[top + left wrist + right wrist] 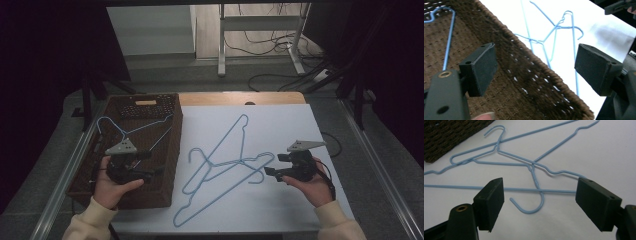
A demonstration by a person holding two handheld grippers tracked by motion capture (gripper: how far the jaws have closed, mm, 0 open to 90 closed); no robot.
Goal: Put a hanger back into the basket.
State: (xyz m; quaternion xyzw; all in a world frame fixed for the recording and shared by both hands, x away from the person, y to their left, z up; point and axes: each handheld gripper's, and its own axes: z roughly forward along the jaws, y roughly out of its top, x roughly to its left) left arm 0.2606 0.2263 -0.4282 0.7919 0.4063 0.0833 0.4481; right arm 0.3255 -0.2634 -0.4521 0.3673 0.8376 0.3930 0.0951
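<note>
A tangle of light-blue wire hangers [220, 145] lies on the white table top [285, 125]. Another blue hanger [131, 131] rests inside the brown wicker basket [150, 107] at the left. My left gripper [151, 163] hovers over the basket's near half, open, with nothing between its pads; past the basket rim [536, 62] it faces the hanger tangle [554, 27]. My right gripper [275, 165] is low over the table at the right, open and empty. A hanger's hook [537, 207] lies just ahead of its jaws, and one long wire runs across between them.
The basket fills the table's left side, its corner [446, 137] showing in the right gripper view. A bare wooden strip [240, 98] runs along the table's far edge. Beyond it are a white stand's legs and floor cables [260, 40].
</note>
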